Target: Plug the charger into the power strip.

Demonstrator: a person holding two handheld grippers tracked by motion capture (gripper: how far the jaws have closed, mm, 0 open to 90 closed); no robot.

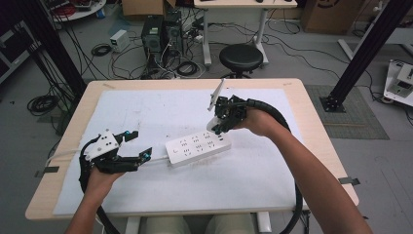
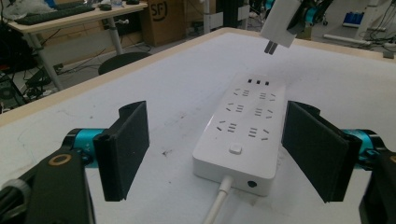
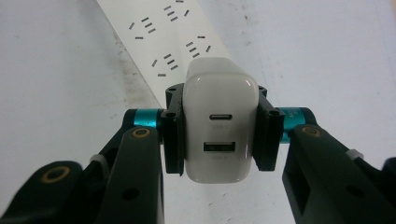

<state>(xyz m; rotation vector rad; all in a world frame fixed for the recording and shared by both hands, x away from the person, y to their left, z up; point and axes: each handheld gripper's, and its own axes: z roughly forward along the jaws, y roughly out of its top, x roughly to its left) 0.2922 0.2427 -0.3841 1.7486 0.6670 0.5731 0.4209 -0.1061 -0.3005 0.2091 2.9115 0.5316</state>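
Left gripper (image 1: 139, 145), at the tabletop's (image 1: 272, 170) 8 o'clock: jaws spread wide, empty, aimed at the corded end of the power strip (image 1: 197, 146). Power strip: white, flat near centre, its cord (image 2: 215, 205) running toward 8 o'clock. Right gripper (image 1: 220, 124), just above the strip's 2 o'clock end: jaws clamped on a white charger (image 3: 219, 128), prongs pointing down, clear of the sockets.
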